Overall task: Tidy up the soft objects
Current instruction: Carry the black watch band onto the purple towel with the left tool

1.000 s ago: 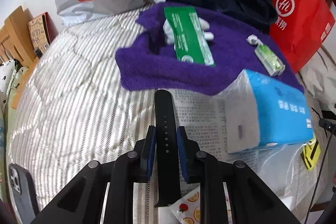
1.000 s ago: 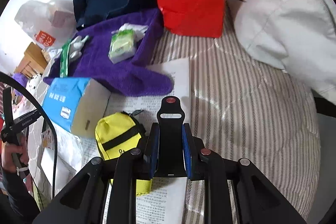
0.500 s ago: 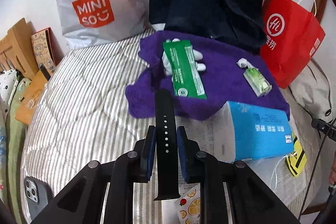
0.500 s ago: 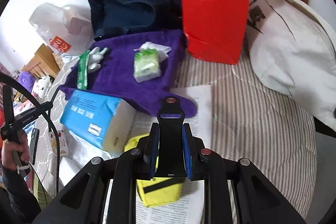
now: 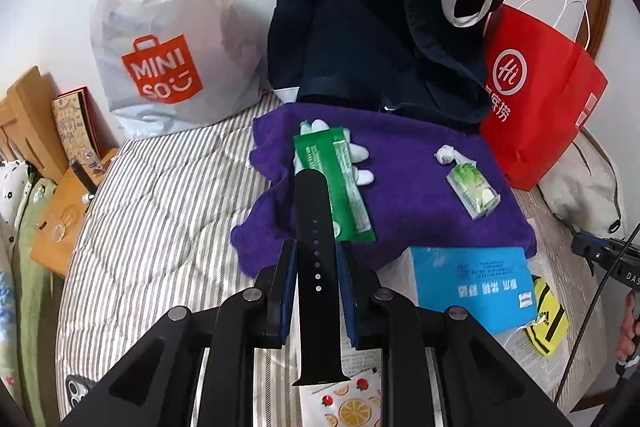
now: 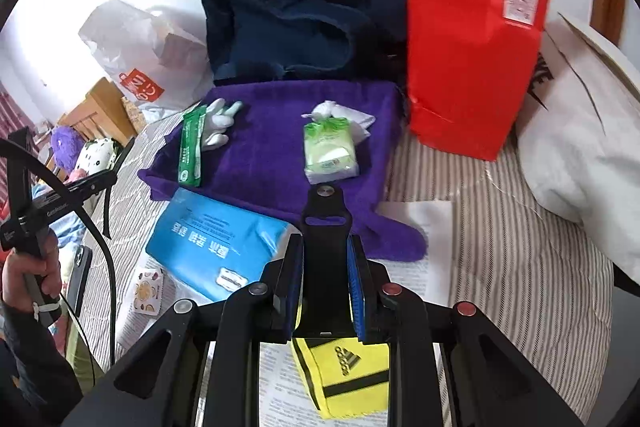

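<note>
My left gripper is shut on a long black watch strap with holes, held above the striped bed. My right gripper is shut on the short black strap piece with a metal stud. A purple towel lies ahead. On it are a green packet, white gloves and a small green tissue pack. A blue tissue pack lies near its front edge.
A navy garment, a grey Miniso bag and a red paper bag stand at the back. A yellow pouch lies on printed paper under my right gripper. A white bag is at right. A phone lies at left.
Both grippers have risen and pulled back from the bed, each keeping its strap piece. The towel and bags now sit further ahead and more of the back wall shows.
</note>
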{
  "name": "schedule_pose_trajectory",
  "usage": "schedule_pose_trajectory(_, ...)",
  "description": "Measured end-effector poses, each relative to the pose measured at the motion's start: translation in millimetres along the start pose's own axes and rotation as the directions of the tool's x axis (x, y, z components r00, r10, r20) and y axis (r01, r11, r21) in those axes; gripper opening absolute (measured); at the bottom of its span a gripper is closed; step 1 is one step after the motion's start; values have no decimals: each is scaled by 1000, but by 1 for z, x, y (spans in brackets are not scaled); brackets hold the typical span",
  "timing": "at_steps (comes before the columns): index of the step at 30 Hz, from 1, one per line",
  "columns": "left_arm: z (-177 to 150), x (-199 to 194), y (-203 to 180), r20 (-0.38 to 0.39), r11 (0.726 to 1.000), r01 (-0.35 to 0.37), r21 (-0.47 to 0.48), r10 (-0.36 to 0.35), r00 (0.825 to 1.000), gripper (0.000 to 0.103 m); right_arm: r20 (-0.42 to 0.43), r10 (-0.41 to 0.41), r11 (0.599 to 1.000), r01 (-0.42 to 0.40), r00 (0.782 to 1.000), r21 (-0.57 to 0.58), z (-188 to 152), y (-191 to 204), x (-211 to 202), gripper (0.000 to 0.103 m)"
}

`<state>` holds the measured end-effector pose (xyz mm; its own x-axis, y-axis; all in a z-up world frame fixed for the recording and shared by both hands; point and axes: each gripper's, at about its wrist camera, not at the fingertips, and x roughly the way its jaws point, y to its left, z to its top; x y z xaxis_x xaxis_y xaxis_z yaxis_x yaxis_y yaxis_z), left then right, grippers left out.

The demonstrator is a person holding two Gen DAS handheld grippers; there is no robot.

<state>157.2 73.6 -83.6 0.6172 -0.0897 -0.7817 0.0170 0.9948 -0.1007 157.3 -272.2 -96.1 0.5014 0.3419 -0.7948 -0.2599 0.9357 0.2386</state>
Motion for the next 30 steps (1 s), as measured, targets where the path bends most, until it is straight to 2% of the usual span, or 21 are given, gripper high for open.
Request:
schedule_pose_trajectory(14, 29, 21, -5, 4, 1000, 26, 15, -26, 1000, 19, -15, 28, 999, -28, 1000, 18, 32, 5, 31, 21)
schedule_pose_trajectory(30, 56, 47, 2, 0, 999, 48, 13, -48, 999, 19, -48, -52, 989, 58, 997, 140, 59, -15, 87, 21)
